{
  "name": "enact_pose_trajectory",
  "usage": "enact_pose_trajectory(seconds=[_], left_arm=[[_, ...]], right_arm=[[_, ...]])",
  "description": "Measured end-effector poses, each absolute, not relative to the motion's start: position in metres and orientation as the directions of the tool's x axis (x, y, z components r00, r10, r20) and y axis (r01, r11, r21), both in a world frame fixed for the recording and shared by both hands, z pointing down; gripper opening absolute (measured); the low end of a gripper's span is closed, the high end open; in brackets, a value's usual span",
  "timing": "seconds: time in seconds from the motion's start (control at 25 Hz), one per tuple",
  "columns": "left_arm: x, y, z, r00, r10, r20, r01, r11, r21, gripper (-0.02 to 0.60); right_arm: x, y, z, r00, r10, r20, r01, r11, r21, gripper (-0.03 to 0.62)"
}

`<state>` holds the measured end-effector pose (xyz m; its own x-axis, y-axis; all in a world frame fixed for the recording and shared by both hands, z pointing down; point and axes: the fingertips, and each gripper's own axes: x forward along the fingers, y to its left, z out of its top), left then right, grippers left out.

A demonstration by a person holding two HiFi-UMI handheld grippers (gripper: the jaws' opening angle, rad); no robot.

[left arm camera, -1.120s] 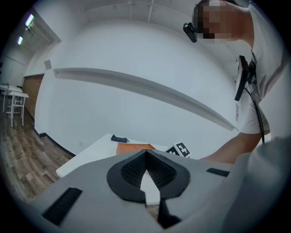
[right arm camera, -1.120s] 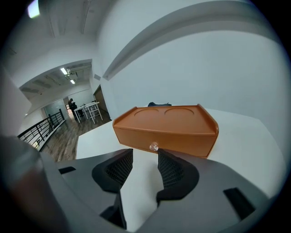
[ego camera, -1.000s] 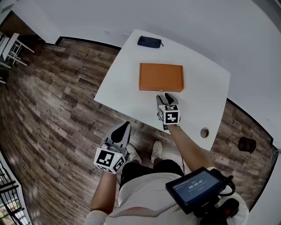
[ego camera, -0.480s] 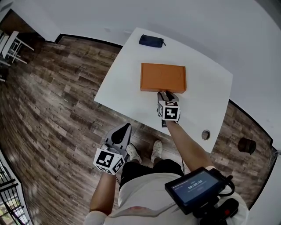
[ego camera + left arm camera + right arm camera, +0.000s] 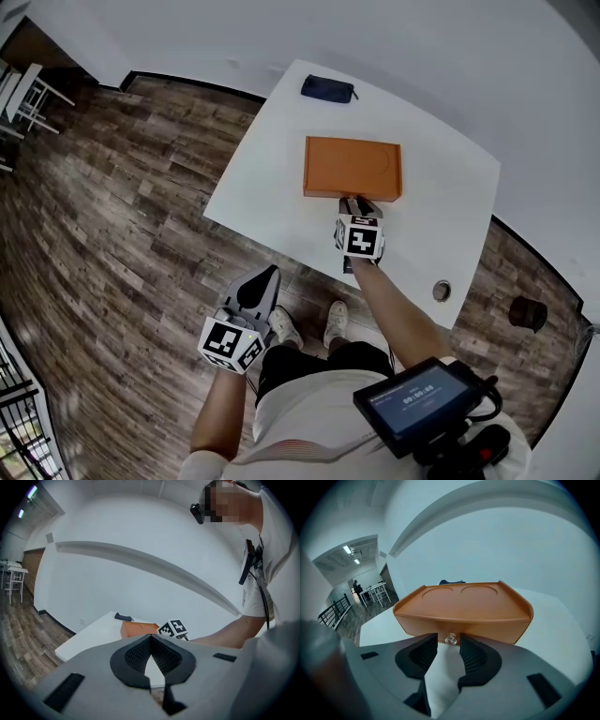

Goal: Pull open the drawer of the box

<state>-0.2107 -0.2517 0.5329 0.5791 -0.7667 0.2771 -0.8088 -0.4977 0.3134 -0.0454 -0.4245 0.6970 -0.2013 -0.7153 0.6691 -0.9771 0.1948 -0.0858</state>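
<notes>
The white rectangular surface (image 5: 441, 187) spreads beneath and ahead of the right gripper's (image 5: 449, 643) jaws. The flat orange box (image 5: 464, 603) lies just beyond their tips, its drawer front facing them. The left gripper (image 5: 151, 638), jaws together and empty, hangs well back from the box, off the surface. A dark blue pouch (image 5: 327, 89) lies beyond the box. The small clear knob (image 5: 450, 639) sits between the right jaws' tips. They stand wide and are closing, with the pads clear of it.
</notes>
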Motion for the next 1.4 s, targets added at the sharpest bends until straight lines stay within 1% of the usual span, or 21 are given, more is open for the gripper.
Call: enact_pose_trajectory(seconds=[0.04,0.08,0.36,0.4,0.44,0.68,1.2,1.4], left_arm=[[-0.211,-0.251,0.533,0.581,-0.765,0.277,-0.807,-0.5,0.314,0.009],[-0.211,-0.25,0.534,0.582,-0.764,0.277,-0.807,-0.501,0.314,0.009],[-0.211,-0.248,0.535,0.588,-0.757,0.285,-0.803,-0.501,0.324,0.009],[-0.212,-0.247,0.536,0.588,-0.757,0.286,-0.803,-0.5,0.325,0.009],[-0.213,-0.247,0.538,0.587,-0.756,0.287,-0.803,-0.5,0.325,0.009],[-0.216,-0.248,0.538,0.587,-0.757,0.288,-0.803,-0.497,0.329,0.009],[-0.223,-0.243,0.538,0.579,-0.762,0.291,-0.809,-0.491,0.323,0.009],[-0.216,-0.241,0.537,0.583,-0.76,0.286,-0.806,-0.497,0.323,0.009]], right_arm=[[-0.044,-0.424,0.698,-0.191,-0.715,0.673,-0.979,0.187,-0.079,0.15],[-0.043,-0.424,0.699,-0.18,-0.714,0.677,-0.981,0.178,-0.073,0.133],[-0.04,-0.425,0.704,-0.154,-0.712,0.685,-0.987,0.139,-0.078,0.129],[-0.04,-0.425,0.704,-0.151,-0.714,0.684,-0.987,0.144,-0.068,0.085],[-0.041,-0.425,0.704,-0.149,-0.715,0.683,-0.987,0.148,-0.06,0.077],[-0.041,-0.425,0.703,-0.157,-0.722,0.674,-0.985,0.167,-0.051,0.072],[-0.043,-0.394,0.705,-0.172,-0.707,0.686,-0.984,0.158,-0.085,0.072],[-0.039,-0.378,0.705,-0.178,-0.702,0.69,-0.983,0.162,-0.089,0.072]])
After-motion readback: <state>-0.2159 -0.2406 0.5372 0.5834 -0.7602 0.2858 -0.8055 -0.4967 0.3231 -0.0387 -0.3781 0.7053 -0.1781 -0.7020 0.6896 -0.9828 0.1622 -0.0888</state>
